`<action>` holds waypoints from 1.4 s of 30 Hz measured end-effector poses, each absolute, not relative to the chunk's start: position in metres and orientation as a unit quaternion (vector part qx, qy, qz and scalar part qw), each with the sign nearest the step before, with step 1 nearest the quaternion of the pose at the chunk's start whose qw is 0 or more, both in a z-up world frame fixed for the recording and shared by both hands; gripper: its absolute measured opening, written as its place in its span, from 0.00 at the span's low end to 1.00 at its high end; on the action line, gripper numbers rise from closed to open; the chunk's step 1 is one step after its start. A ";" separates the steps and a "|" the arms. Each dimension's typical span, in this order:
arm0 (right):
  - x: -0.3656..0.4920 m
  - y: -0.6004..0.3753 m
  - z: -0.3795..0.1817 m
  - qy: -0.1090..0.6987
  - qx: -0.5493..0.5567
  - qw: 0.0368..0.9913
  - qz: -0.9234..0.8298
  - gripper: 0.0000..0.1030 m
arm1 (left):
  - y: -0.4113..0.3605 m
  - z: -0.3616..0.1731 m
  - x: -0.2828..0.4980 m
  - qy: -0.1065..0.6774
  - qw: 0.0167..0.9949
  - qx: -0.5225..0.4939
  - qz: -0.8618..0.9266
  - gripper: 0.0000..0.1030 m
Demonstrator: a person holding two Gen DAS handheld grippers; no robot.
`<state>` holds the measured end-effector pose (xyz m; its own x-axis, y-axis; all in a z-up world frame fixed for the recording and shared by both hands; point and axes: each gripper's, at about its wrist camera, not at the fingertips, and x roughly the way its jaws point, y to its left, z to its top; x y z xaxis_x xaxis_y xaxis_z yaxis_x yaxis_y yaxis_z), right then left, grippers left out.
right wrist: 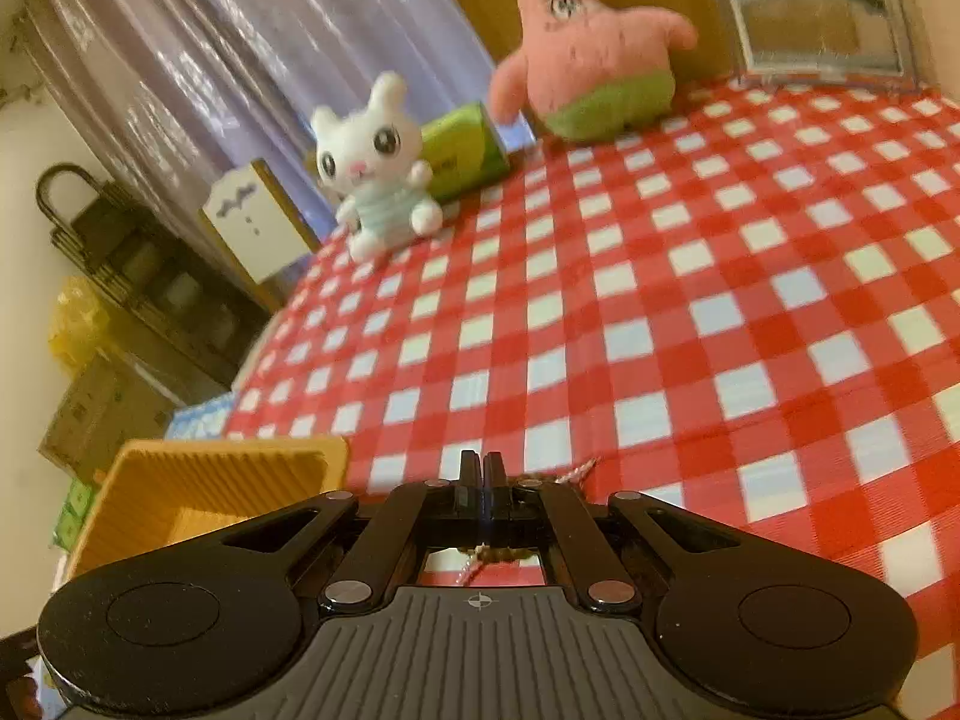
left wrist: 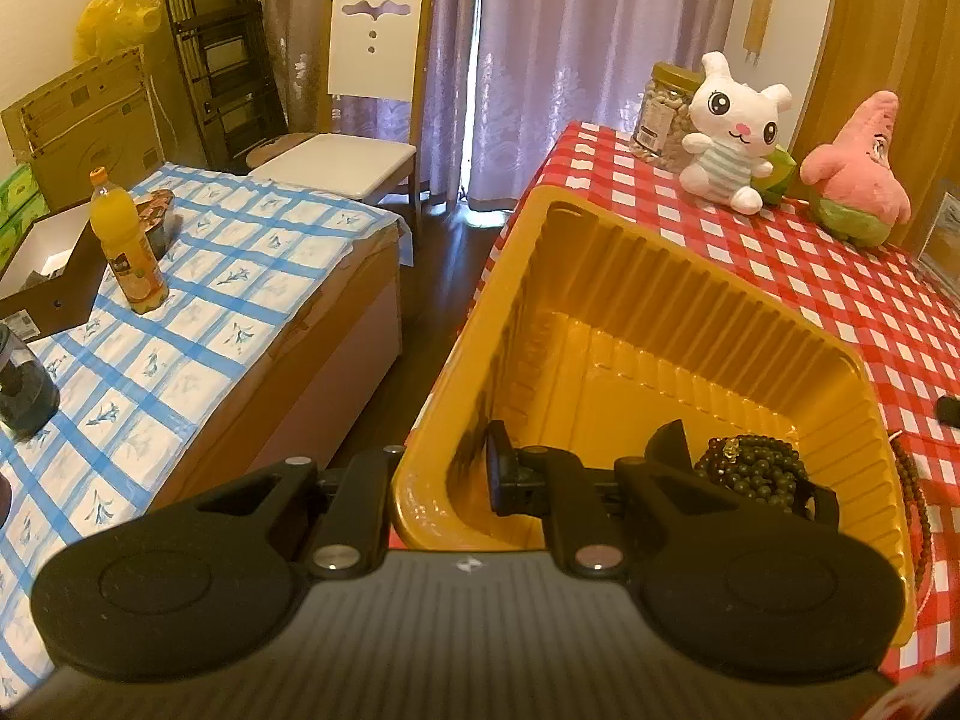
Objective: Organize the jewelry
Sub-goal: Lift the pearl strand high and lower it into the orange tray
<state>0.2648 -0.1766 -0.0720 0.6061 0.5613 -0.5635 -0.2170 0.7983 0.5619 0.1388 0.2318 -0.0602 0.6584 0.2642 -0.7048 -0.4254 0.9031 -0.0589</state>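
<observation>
Left claw spread inside the tray, right claw pressed together over the tablecloth.

The left gripper [left wrist: 585,471] sits wide open in the yellow tray [left wrist: 690,294], its right finger touching the dark green bead bracelet [left wrist: 750,468] at the tray's near corner. Brown beads [left wrist: 915,480] lie just outside the tray wall on the red checked tablecloth [left wrist: 810,276]. The right gripper [right wrist: 482,471] is closed; a bit of beaded cord [right wrist: 489,555] shows beneath it, whether pinched I cannot tell. Ahead stand a white bunny toy [right wrist: 375,174], a green can [right wrist: 462,150] and a pink starfish toy [right wrist: 591,42], well apart.
</observation>
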 end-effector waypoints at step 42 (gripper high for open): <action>0.284 -0.183 -0.100 0.394 0.376 0.800 0.250 0.02 | 0.232 -0.062 0.131 0.369 0.902 -0.114 0.192 0.11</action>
<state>0.2842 -0.1834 -0.1002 0.5644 0.6969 -0.4424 -0.1041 0.5918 0.7993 0.1314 0.2322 -0.0615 0.6533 0.2626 -0.7101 -0.4311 0.9000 -0.0639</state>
